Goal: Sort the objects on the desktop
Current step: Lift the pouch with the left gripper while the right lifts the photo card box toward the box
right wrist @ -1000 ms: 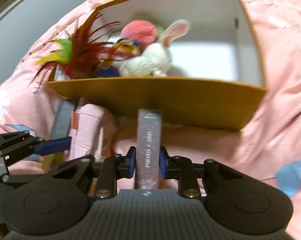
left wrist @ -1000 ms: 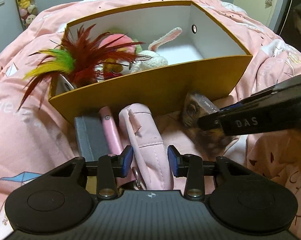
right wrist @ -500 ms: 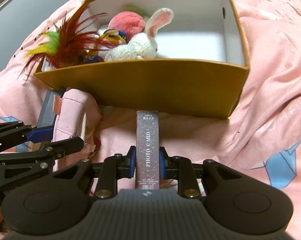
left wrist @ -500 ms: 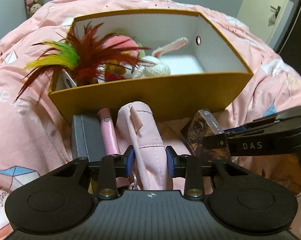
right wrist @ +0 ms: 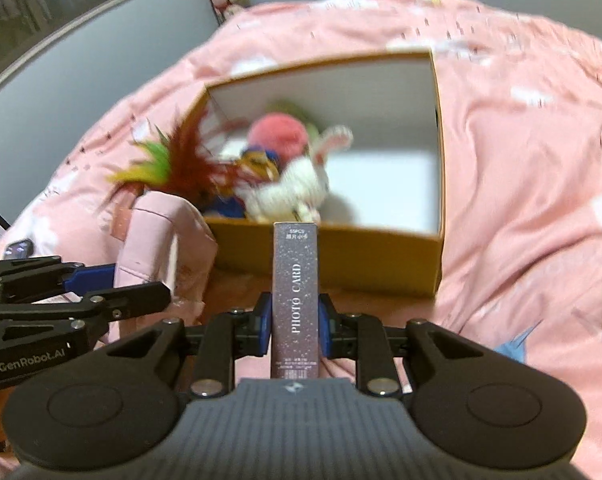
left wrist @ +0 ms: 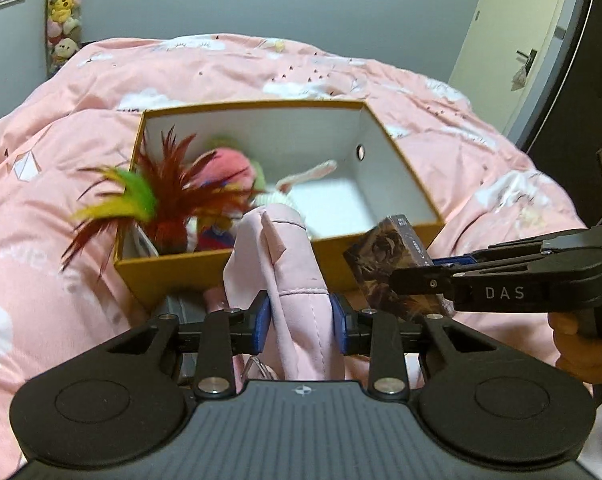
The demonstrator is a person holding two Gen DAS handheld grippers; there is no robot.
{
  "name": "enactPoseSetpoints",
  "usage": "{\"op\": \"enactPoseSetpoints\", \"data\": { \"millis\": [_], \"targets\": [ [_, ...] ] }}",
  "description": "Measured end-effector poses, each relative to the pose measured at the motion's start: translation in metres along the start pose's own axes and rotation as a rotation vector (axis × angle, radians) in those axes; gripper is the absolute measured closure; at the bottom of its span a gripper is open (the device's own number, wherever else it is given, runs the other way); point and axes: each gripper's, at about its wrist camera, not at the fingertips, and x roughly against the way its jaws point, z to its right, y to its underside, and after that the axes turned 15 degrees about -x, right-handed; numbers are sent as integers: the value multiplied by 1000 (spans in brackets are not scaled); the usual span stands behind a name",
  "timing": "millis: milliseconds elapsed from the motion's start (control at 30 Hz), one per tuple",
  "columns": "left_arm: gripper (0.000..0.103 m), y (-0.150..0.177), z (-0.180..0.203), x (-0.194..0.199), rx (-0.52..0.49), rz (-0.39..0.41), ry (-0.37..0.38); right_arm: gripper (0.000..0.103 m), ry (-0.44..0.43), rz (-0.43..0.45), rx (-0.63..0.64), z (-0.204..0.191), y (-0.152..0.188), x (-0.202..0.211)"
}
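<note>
My left gripper [left wrist: 300,322] is shut on a soft pink pouch [left wrist: 279,264], lifted off the bedspread in front of the box. My right gripper [right wrist: 295,326] is shut on a slim photo card box [right wrist: 295,280], held upright above the bed. In the left wrist view the photo card box [left wrist: 389,264] shows its dark patterned face beside the pouch. An open mustard cardboard box [left wrist: 205,268] with white walls lies ahead. Inside it are a red and green feather toy [left wrist: 169,204], a pink plush [right wrist: 277,136] and a white rabbit [right wrist: 301,188]. In the right wrist view the pouch [right wrist: 157,240] hangs at the left.
A pink patterned bedspread [left wrist: 261,68] covers everything around the box. A dark grey flat case [left wrist: 185,304] lies under the pouch near the box's front wall. The box's right half [right wrist: 381,184] holds nothing. A person's hand [left wrist: 581,344] grips the right tool's handle. Plush toys [left wrist: 63,12] hang on the far wall.
Both grippers have risen, one with the pink pouch and the other with the photo card box, which now hang level with the box's rim. The left jaws closed tighter on the pouch.
</note>
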Motion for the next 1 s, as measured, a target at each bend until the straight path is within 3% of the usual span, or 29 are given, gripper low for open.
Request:
{"op": "enactPoseSetpoints", "data": {
  "millis": [300,567,767,1000],
  "targets": [
    [69,-24,-11,18,19,73,44,79,-56,151,74,-13,-19,37],
    [70,-58,-18,21,20,181,66,79,-74,198,-3,-6,-53,36],
    [71,-81,-23,-14,59,224,104,79,-42,207,-41,-3,-72,20],
    [71,-85,-37,-61,153,181,216,79,18,179,-61,8,-81,-4]
  ]
}}
